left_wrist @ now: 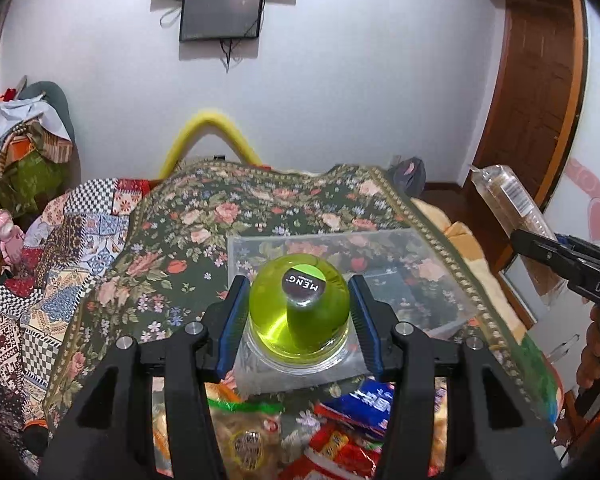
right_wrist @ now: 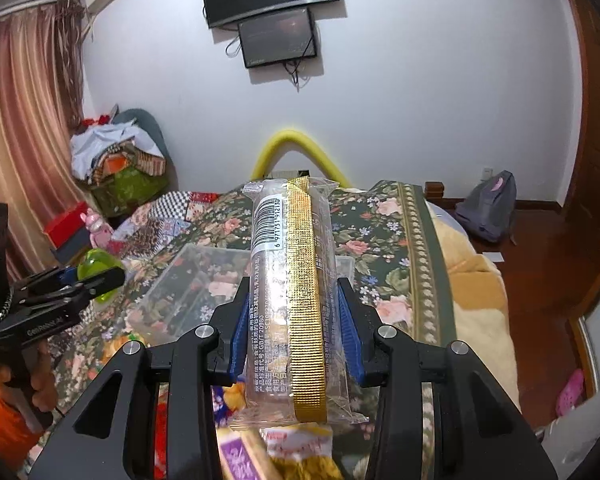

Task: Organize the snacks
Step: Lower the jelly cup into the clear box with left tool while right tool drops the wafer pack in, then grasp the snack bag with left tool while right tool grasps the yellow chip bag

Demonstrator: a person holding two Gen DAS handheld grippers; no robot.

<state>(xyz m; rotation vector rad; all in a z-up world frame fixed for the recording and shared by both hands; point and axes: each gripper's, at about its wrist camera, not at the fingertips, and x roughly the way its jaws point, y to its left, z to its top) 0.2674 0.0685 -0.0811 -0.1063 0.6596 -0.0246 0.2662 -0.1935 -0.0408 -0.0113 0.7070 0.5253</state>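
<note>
My left gripper [left_wrist: 298,312] is shut on a round green jelly cup [left_wrist: 298,312] with a black "MENG" label, held over the near end of a clear plastic box [left_wrist: 440,280] on the floral bedspread. My right gripper [right_wrist: 292,320] is shut on a long clear snack packet with a gold stripe and barcode [right_wrist: 292,280], held upright above the bed. That packet [left_wrist: 508,204] and the right gripper [left_wrist: 540,250] also show at the right of the left wrist view. The green cup [right_wrist: 96,268] and left gripper [right_wrist: 88,280] show at the left of the right wrist view.
Several snack packets in red, blue and yellow [left_wrist: 340,436] lie on the bedspread under my grippers. The clear box [right_wrist: 196,280] sits mid-bed. A yellow foam tube [right_wrist: 300,148] arches at the bed's far end. Clothes pile [right_wrist: 116,160] at left, wooden door [left_wrist: 540,100] at right.
</note>
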